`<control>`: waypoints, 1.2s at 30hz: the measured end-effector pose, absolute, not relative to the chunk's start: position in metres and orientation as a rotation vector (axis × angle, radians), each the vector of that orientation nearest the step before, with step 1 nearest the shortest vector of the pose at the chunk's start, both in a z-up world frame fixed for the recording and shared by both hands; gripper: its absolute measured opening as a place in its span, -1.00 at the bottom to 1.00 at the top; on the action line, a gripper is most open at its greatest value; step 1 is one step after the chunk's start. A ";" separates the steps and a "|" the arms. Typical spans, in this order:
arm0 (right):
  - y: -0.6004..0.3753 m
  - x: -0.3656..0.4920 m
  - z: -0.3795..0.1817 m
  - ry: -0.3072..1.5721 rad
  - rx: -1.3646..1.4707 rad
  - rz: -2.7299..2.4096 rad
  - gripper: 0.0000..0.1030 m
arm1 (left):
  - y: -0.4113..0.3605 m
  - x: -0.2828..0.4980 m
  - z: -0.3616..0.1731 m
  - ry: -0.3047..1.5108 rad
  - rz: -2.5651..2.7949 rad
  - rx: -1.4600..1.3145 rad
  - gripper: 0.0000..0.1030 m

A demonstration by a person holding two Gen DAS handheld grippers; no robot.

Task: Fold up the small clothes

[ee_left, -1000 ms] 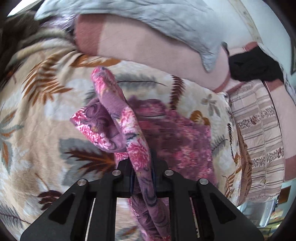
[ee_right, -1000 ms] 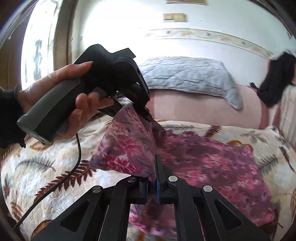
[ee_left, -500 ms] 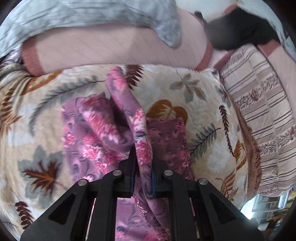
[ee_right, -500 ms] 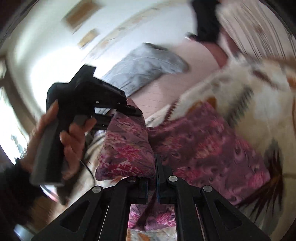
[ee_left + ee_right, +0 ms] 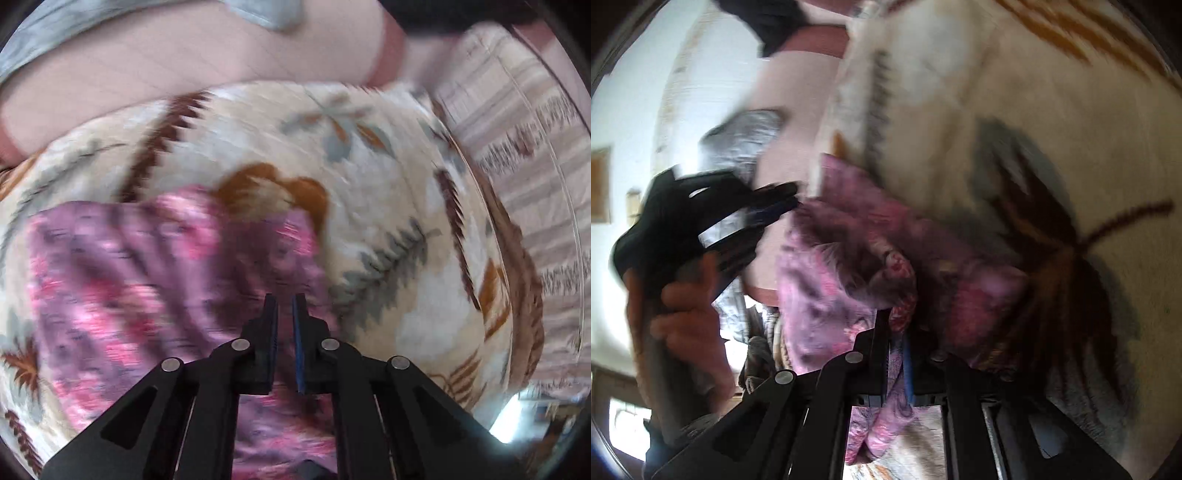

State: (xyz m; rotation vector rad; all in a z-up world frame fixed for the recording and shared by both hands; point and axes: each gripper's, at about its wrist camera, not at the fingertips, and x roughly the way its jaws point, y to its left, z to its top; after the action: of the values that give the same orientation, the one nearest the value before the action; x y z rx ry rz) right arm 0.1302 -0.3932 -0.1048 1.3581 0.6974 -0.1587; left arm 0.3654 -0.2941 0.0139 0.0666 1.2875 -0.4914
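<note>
A small pink and purple floral garment (image 5: 155, 280) lies bunched on the leaf-patterned blanket (image 5: 388, 206), blurred by motion. My left gripper (image 5: 285, 301) hovers above its right part with a narrow gap between the jaws and nothing in them. In the right wrist view my right gripper (image 5: 895, 317) is shut on a fold of the garment (image 5: 849, 258), which hangs through the jaws. The left gripper (image 5: 775, 201) shows there at the left, held by a hand, just clear of the cloth's edge.
A pink quilted bolster (image 5: 184, 70) with a grey cloth (image 5: 258, 14) over it lies at the far side. A striped sheet (image 5: 535, 166) lies to the right. A dark garment (image 5: 775, 22) sits at the top of the right wrist view.
My left gripper has let go of the garment fold it held and now has an empty gap. The cloth has dropped onto the blanket. My right gripper has swung and tilted, still holding the cloth.
</note>
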 end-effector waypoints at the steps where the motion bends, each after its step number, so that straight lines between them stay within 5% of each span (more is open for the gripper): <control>1: -0.394 0.128 -0.097 0.689 1.322 -0.184 -0.78 | -0.278 0.369 0.018 1.279 -0.457 0.046 -0.73; 6: -0.412 0.095 -0.047 0.435 1.219 -0.322 -0.30 | -0.174 0.377 0.025 1.238 -0.305 -0.100 -0.31; 8: -0.420 0.095 -0.028 0.349 1.166 -0.309 -0.24 | -0.137 0.371 0.016 1.235 -0.256 -0.127 -0.24; 11: -0.427 0.156 -0.011 0.425 0.982 -0.187 0.29 | -0.101 0.363 -0.011 1.298 -0.240 -0.189 -0.24; 17: -0.407 0.287 -0.051 0.769 0.725 0.032 0.28 | -0.082 0.346 -0.026 1.315 -0.338 -0.335 -0.23; 23: -0.402 0.320 -0.074 0.849 0.750 0.179 0.34 | -0.086 0.344 -0.025 1.297 -0.401 -0.317 -0.20; 24: -0.397 0.320 -0.072 0.857 0.712 0.182 0.33 | -0.085 0.345 -0.026 1.296 -0.401 -0.323 -0.18; 26: -0.385 0.317 -0.063 0.863 0.613 0.213 -0.04 | -0.085 0.346 -0.028 1.297 -0.396 -0.347 -0.17; 27: -0.380 0.315 -0.058 0.865 0.555 0.226 -0.74 | -0.084 0.346 -0.028 1.295 -0.396 -0.360 -0.16; 31: -0.369 0.298 -0.029 0.789 0.393 0.207 -0.85 | -0.088 0.343 -0.023 1.276 -0.391 -0.368 -0.16; 36: -0.396 0.267 -0.024 0.695 0.525 0.116 -0.85 | -0.095 0.334 -0.015 1.242 -0.411 -0.328 -0.09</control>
State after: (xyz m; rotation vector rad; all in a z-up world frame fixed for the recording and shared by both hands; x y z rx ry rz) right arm 0.2666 -0.3961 -0.0241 0.5254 0.6951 0.1161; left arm 0.3339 -0.0952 -0.0149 -0.3276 1.2416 -0.4109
